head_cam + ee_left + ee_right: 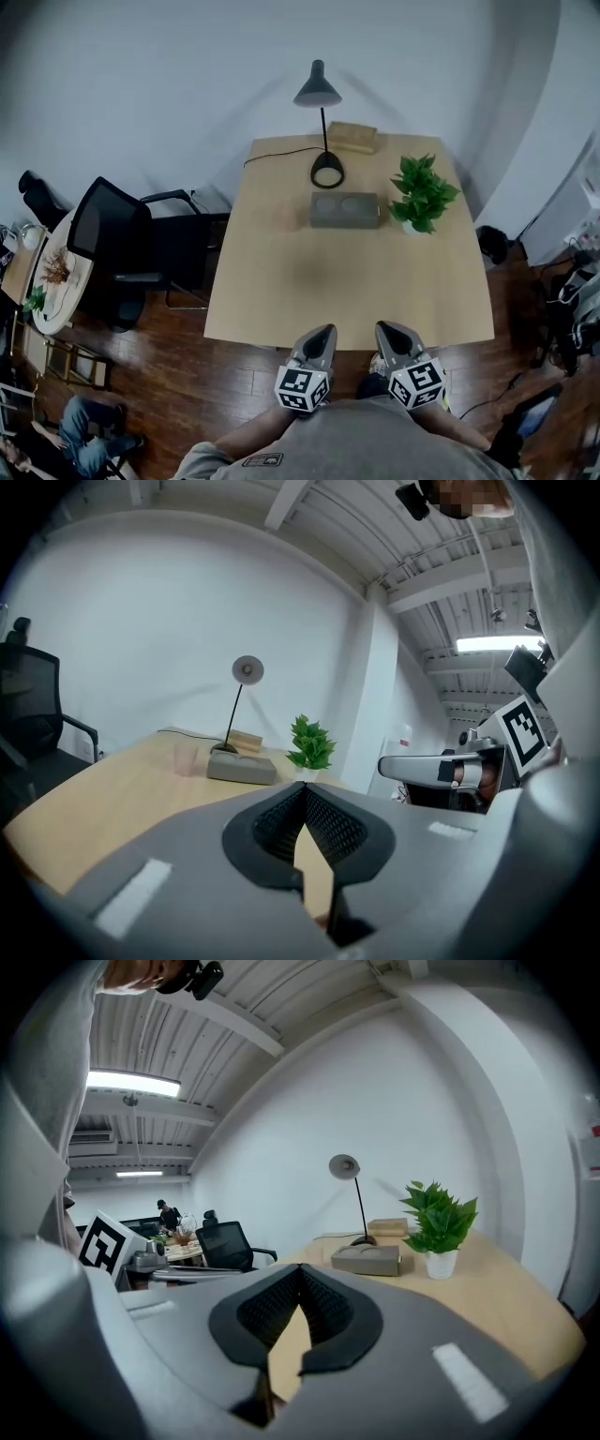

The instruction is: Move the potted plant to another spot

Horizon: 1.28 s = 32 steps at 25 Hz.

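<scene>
The wooden table [281, 300] bears a desk lamp [317, 91], a grey block [345, 209] and, at its far right, the potted plant [424, 190], green leaves upright in a small white pot [441, 1264]. Well apart, at the near edge, the left gripper [324, 331] and right gripper [382, 329] hang fully closed, holding nothing.

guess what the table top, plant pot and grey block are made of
Table top: pale tan, matte; wood or wood-look laminate.
Potted plant's pot: white, smooth; ceramic or plastic, can't tell.
Grey block: dull, even grey; looks like concrete or stone.
</scene>
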Tool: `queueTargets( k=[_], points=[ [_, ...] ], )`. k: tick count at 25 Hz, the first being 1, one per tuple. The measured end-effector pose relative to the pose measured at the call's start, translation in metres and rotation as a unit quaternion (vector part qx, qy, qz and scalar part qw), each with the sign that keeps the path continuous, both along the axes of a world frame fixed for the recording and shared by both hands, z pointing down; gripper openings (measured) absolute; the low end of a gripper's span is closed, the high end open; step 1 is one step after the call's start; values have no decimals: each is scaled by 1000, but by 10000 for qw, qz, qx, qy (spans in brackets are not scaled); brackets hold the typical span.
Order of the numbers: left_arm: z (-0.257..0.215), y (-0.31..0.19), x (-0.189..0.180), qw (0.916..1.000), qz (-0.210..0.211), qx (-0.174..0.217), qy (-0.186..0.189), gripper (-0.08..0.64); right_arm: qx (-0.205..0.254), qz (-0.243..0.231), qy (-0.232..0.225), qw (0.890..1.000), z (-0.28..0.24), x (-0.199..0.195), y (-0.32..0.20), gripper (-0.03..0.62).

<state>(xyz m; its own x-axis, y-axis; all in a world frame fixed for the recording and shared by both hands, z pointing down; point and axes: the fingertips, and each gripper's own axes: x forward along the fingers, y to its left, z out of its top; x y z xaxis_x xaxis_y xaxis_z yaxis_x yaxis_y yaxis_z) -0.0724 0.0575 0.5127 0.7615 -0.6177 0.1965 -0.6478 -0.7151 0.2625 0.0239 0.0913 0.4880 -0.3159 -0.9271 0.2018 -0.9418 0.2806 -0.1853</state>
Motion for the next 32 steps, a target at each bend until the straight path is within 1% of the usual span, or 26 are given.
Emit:
queueTargets(
  k=[5, 8, 13, 16, 19, 23, 26, 32],
  points=[
    [-8, -46, 54, 9997, -240, 78, -76, 2, -12, -235, -13, 9997, -5, 57, -46, 5],
    [-9, -67, 84, 9992, -382, 60, -105, 2, -76, -345, -35, 9994, 0, 88, -65, 5],
    [-1, -86, 110, 9987, -458, -54, -236, 2, -266, -348, -101, 9990, 16, 121, -85, 5],
    [6, -96, 120, 9987, -399, -142, -297, 2, -355, -235, -147, 9990, 25, 135, -96, 5],
    [13, -111, 130, 9988, -293, -213, -319, 2, -411, -102, -94, 9991, 33, 145, -115, 5],
    [24, -121, 143, 9987, -132, -342, -365, 2, -562, 69, -52, 9984, 46, 158, -126, 5],
    [33, -132, 157, 9984, 6, -387, -411, 2, -640, 185, 69, 9978, 55, 172, -134, 5],
    [72, -163, 189, 9963, 251, -448, -686, 2, -836, 272, 444, 9951, 88, 208, -153, 5]
  ],
)
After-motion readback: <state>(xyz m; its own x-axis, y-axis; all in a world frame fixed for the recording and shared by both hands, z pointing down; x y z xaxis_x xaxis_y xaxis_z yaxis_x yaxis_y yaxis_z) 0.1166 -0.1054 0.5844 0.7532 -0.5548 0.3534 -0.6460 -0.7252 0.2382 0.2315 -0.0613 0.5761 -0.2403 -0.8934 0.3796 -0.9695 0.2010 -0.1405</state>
